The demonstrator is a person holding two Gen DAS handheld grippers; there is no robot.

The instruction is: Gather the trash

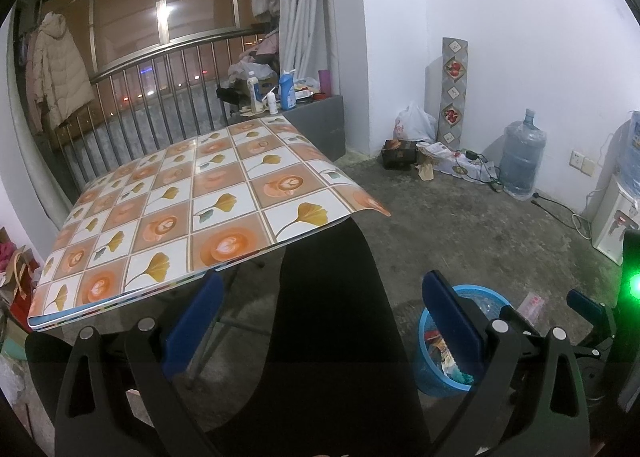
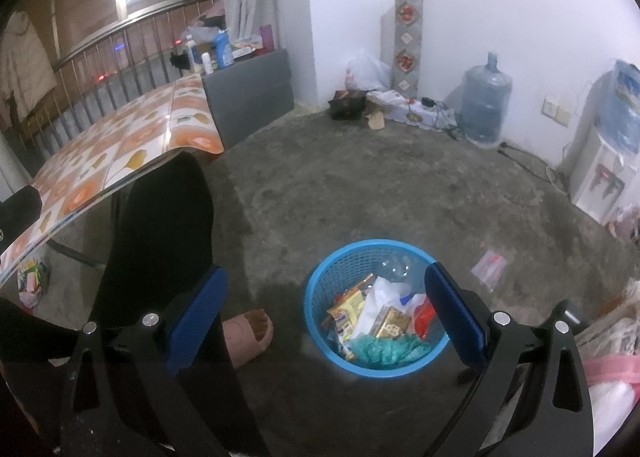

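Blue waste basket (image 1: 436,373) half hidden behind the right finger of the left hand-held gripper (image 1: 324,321) in the left wrist view. Contents there too blurred to name. Surface (image 2: 120,137) cut off at the left edge of the right wrist view. Clear packet (image 2: 489,264) on the floor too small to read. Bottles (image 1: 286,91) on the far ledge unreadable.

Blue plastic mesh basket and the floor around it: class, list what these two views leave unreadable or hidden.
- Blue plastic mesh basket: left wrist view, the left gripper finger covers most of its contents.
- Yellow snack wrappers: right wrist view, print too small to read.
- Clear plastic packet on the floor: contents blurred.
- Colourful litter under the patterned table: cut off by the table edge.
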